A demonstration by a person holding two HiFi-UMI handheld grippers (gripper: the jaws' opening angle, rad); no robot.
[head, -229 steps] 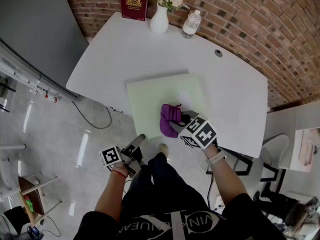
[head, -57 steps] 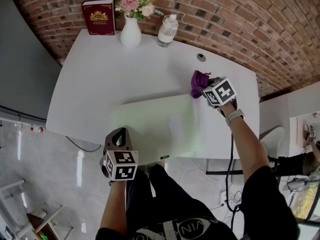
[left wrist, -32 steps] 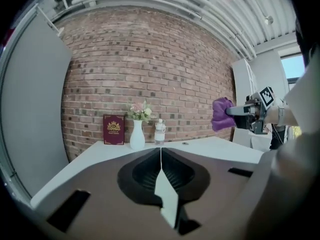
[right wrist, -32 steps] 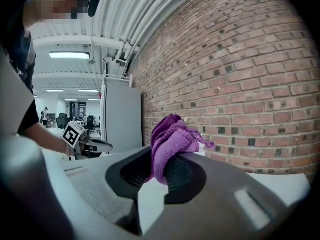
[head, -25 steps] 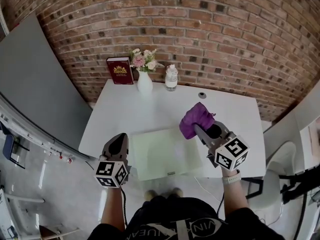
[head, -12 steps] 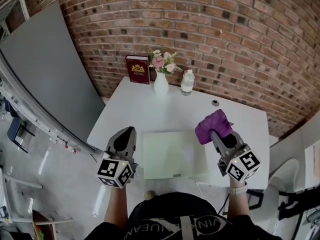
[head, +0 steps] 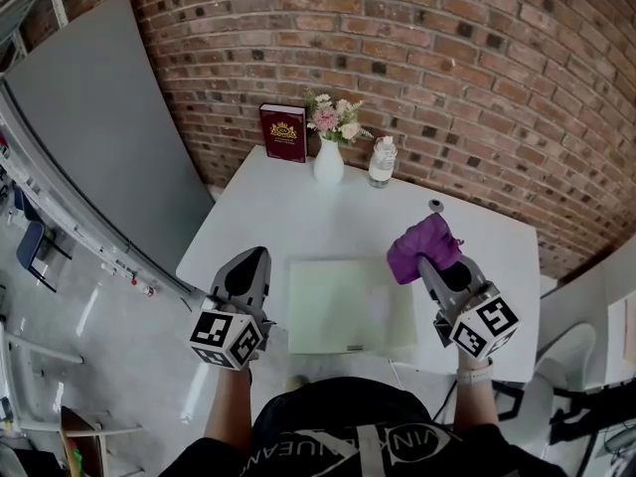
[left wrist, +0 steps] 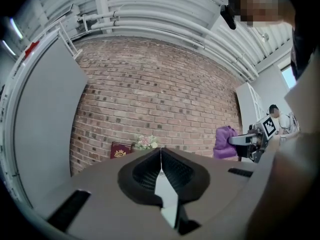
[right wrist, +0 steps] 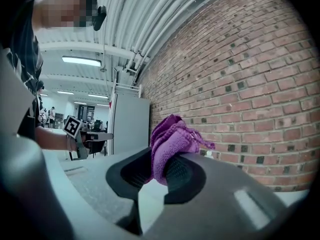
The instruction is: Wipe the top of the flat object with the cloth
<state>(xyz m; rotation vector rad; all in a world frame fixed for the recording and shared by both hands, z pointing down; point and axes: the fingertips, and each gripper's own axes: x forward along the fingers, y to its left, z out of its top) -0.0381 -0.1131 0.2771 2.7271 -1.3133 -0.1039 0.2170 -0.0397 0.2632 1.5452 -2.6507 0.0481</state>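
1. Fingers [right wrist: 184, 173] of the right gripper [right wrist: 159, 170] are clamped on the purple cloth [right wrist: 172, 136], pinching it low so the wad bunches up above the jaws. That looks like a grip made to stop it slipping under a stroke.
2. Left gripper [left wrist: 161, 165] has its fingers pressed together on nothing. A one-cloth wipe gives it no job, so it idles off the 9 o'clock side of the board [head: 348, 306].
3. That pale green board lies flat at the 6 o'clock edge of the table [head: 288, 207], right in front of the person and within easy reach.
4. From the head, the cloth hangs over the board's 1 o'clock corner, and both grippers point level, not down. My read is that the cloth is off the surface and no wiping is under way. The right gripper would have to tip down to bring it onto the board.
5. Book [head: 283, 132], vase [head: 329, 162] and bottle [head: 382, 162] line the table's 12 o'clock edge, well apart from the board, which leaves room for strokes.
6. Only the head view shows the board; neither gripper view catches it.
7. Only the gripper views show the jaws, since from above the gripper bodies cover them.
8. The left gripper view adds a side-on look at the right gripper and cloth, at 3 o'clock against the brick wall.
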